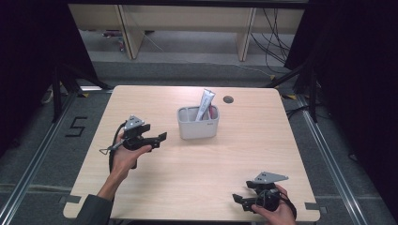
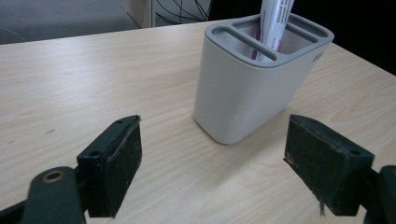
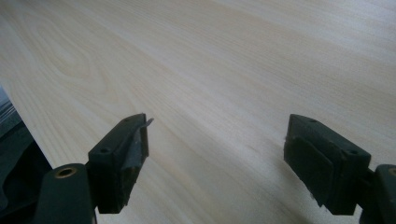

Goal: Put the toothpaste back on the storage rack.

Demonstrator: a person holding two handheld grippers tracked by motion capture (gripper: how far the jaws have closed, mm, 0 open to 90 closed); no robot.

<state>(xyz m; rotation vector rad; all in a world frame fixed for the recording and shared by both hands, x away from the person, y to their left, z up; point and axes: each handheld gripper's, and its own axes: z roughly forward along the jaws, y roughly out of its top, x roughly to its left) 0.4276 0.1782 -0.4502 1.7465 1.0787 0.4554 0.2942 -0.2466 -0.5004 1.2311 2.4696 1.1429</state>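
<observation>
Both grippers' fingers point(image 2: 116, 163) wide apart, empty.

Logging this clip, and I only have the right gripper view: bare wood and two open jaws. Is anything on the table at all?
Observer: Yes. A grey holder stands near the table's middle, towards the far edge.
Operator: Anything in it?
Observer: A tube stands in it, leaning, its top above the rim.
Operator: Where's the left gripper?
Observer: The left gripper is open and empty, pointing at the holder from its left, not touching.
Operator: And the right one?
Observer: The right gripper sits at the near right edge, well away from the holder.
</observation>
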